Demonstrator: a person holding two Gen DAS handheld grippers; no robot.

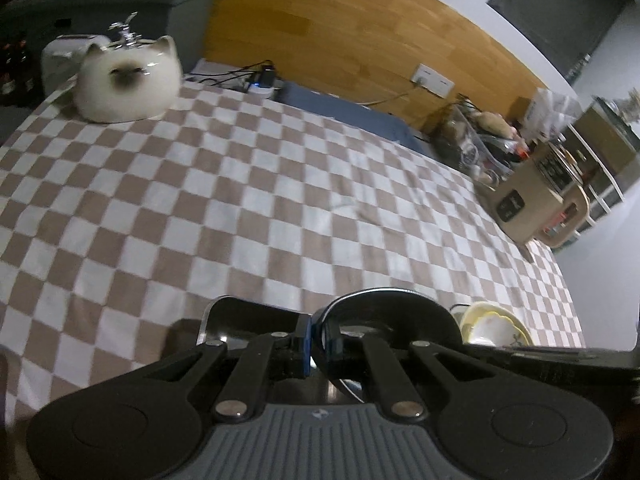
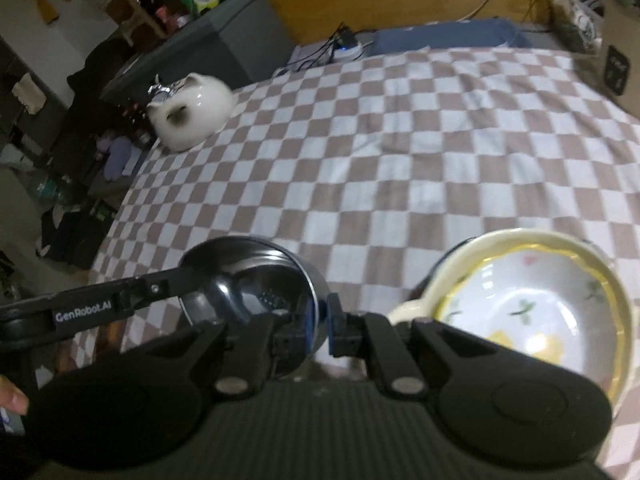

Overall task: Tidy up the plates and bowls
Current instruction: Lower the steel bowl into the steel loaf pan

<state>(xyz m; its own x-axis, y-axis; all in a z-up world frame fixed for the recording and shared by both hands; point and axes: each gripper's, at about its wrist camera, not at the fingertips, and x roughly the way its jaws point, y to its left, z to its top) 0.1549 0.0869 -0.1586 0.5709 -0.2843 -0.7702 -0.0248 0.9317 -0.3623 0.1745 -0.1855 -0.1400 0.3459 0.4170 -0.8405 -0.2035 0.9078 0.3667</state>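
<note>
A shiny steel bowl is at the near edge of the checkered tablecloth. My right gripper is shut on its right rim. My left gripper is shut on the rim of the same steel bowl; its arm reaches in from the left in the right wrist view. A dark rectangular tray lies just left of the bowl. A cream bowl with a floral bowl nested inside sits to the right; it also shows in the left wrist view.
A white cat-shaped ceramic pot stands at the far left corner, next to a toaster. A beige appliance and clutter stand at the far right edge. A power strip with cables lies at the back.
</note>
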